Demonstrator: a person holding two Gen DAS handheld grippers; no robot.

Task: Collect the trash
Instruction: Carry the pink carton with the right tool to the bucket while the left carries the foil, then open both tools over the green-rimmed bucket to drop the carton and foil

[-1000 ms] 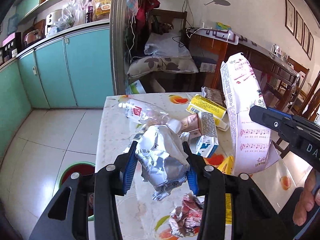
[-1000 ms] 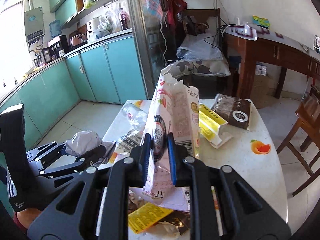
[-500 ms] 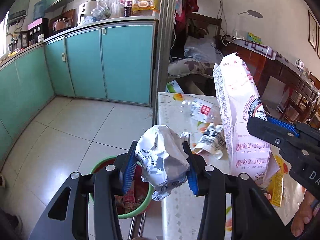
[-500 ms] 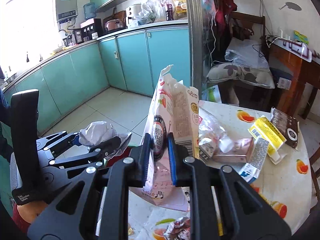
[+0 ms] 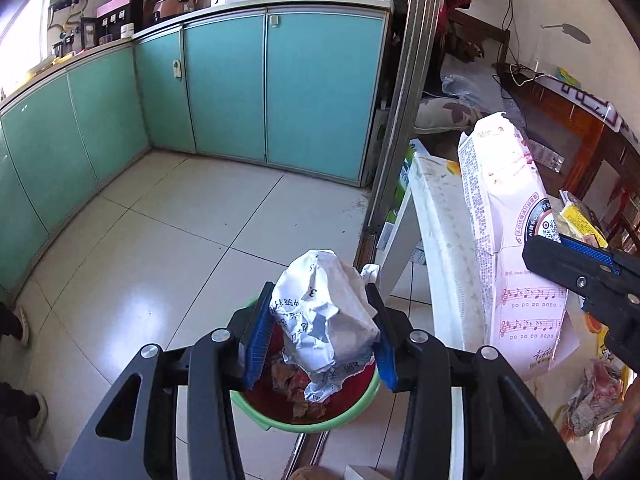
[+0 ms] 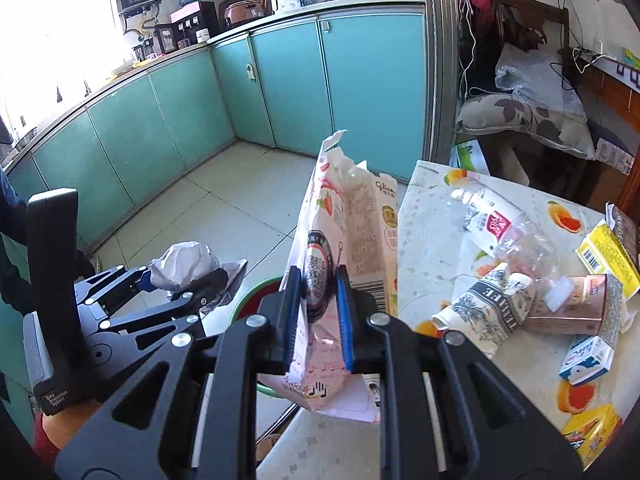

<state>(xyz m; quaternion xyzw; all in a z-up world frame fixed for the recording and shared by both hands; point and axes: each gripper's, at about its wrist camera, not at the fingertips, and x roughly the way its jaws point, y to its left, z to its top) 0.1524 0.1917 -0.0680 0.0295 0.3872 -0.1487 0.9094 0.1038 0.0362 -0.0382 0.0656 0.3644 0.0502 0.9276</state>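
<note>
My left gripper is shut on a crumpled white paper wrapper and holds it right above a green bin with red inside that stands on the floor beside the table. The wrapper also shows in the right wrist view. My right gripper is shut on a tall pink-and-white snack bag, held upright over the table's left edge; the bag also shows in the left wrist view. The bin's rim lies just left of the bag.
The fruit-print table carries a crushed plastic bottle, a paper cup, small cartons and yellow boxes. Teal cabinets line the tiled floor. A metal door frame stands behind the table.
Both grippers have swung left, off the table toward the floor. The left gripper with the wrapper now hangs over the green bin; the right gripper's bag has followed to the table edge.
</note>
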